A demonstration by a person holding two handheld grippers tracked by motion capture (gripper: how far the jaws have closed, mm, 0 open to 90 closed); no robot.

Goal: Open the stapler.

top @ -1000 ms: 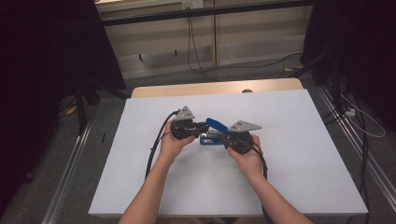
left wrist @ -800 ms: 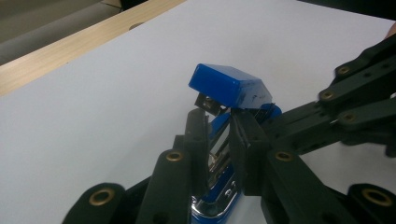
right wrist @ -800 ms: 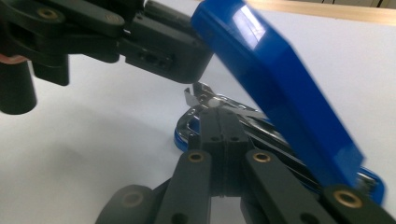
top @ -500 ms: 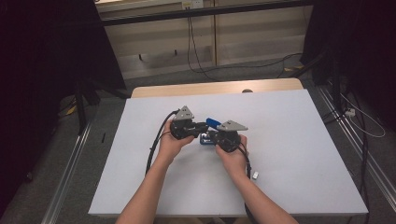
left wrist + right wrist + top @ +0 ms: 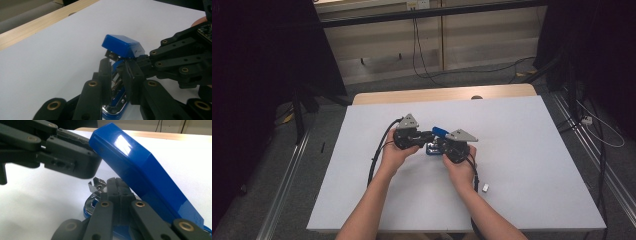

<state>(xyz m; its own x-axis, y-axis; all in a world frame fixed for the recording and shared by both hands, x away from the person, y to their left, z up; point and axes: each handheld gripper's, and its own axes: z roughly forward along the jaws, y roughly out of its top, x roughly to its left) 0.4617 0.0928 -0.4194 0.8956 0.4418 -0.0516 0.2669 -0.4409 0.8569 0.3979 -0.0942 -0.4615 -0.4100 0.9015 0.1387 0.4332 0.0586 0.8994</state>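
Blue stapler (image 5: 435,141) sits near the middle of the white worktop (image 5: 522,150), between both hands; its blue top cover (image 5: 123,46) is swung up and tilted, base flat on the worktop, chrome magazine (image 5: 117,104) exposed underneath.

Left hand-held gripper (image 5: 424,136) comes in from the left in the high view; in the left gripper view its 2 jaws stand on either side of the stapler's inner metal part, a narrow gap between them with the stapler in it; pads look pressed against it, so clamped on the stapler.

Right hand-held gripper (image 5: 443,145) comes in from the right, just beside the stapler; in the right gripper view its 2 jaws are together, faces touching, nothing visible between them; tips sit under the raised cover, just beside a bent chrome tab (image 5: 98,185) at the front of the magazine; contact with the tab cannot be told.

The 2 grippers' tips are close together over the stapler; the left one's jaw shows at upper left of the right gripper view, near the cover's end.

Small white item (image 5: 485,188) lies on the worktop near the right forearm, well apart from the stapler; too small to identify.
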